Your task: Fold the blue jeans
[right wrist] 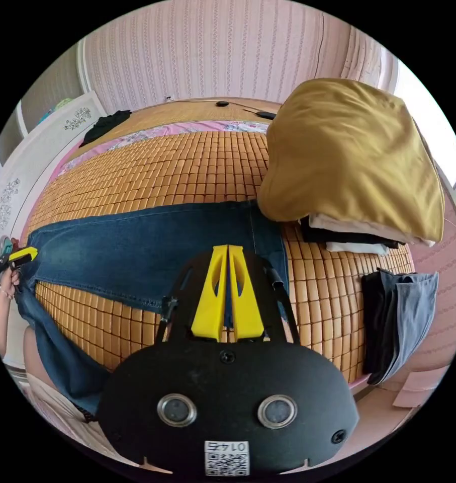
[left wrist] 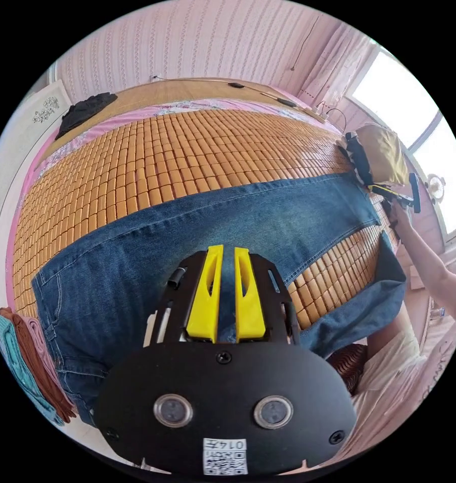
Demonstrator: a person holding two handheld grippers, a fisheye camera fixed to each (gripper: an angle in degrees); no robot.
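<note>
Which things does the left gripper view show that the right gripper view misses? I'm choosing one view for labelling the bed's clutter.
Left gripper view: the waistband end of the blue jeans, with teal and brown folded clothes beside it at the bed's edge.
Right gripper view: white garments stacked under the yellow bundle, and dark and grey clothes draped over the bed's edge.
Both: the jeans spread on the bamboo mat, the yellow bundle, and a black garment at the far side.
</note>
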